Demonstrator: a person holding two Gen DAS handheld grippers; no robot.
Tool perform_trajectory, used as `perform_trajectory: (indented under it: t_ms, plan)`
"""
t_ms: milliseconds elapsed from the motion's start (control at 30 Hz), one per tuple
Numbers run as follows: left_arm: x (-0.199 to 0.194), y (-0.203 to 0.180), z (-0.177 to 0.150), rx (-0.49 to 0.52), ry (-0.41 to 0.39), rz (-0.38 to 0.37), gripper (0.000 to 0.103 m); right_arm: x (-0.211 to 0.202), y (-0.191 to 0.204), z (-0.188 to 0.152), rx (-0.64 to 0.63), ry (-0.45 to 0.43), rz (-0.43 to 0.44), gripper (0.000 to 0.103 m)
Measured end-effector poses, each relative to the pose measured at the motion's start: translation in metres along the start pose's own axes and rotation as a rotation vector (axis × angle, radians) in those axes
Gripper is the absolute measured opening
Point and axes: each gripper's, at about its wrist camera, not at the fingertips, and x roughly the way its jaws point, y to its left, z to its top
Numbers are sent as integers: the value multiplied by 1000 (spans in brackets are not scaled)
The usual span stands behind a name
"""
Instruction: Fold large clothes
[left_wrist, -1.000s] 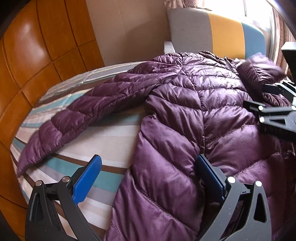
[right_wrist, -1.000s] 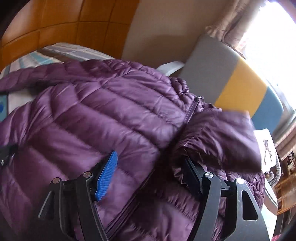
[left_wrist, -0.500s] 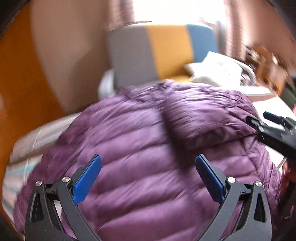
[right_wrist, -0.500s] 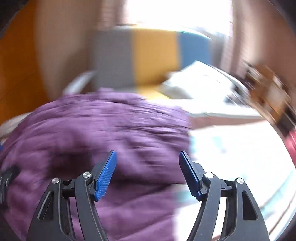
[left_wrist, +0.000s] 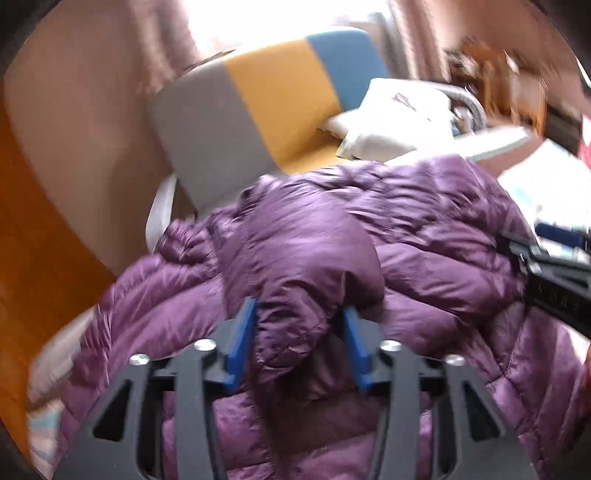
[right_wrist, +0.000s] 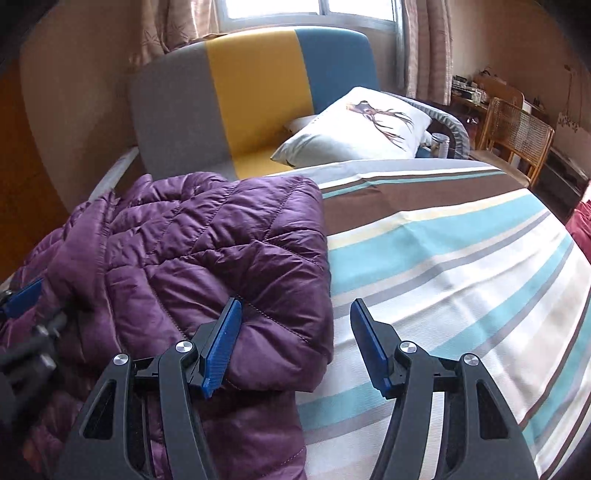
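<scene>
Gathering a fold: left claw (left_wrist: 299, 343) closing, pinching a puffed ridge of purple down jacket (right_wrist: 207, 254) heaped at nine o'clock on striped bed (right_wrist: 461, 258); right claw (right_wrist: 295, 343) spread, narrowing astride its hem; next, likely lift inward.

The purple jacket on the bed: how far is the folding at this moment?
Partly done. The purple jacket already has one side folded over, its edge lying neatly on the striped sheet. In hand: the left hand-held gripper is closing on a bunched part of the jacket; the right hand-held gripper is also closing, with only the folded edge between its jaws. Left: the remaining folds and flattening the bundle.
</scene>
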Motion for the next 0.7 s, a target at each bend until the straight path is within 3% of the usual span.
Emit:
perform_trajectory:
  t_ms: [133,300,500,600,700]
  plan:
    - [-9,53,-15,-244,-26,-55,16,0,2,-1,-18,-6,6,62]
    - [-7,100,-53,-455,6,-111,10,-6,14,1,-83,-12,25,57]
    - [-5,126,-87,-602,31,-144,10,-12,30,12,-127,-39,89,50]
    - [10,138,-98,-683,87,-205,19,-6,39,17,-140,-41,104,50]
    - [9,144,-108,-732,68,-236,42,7,48,18,-185,-20,73,50]
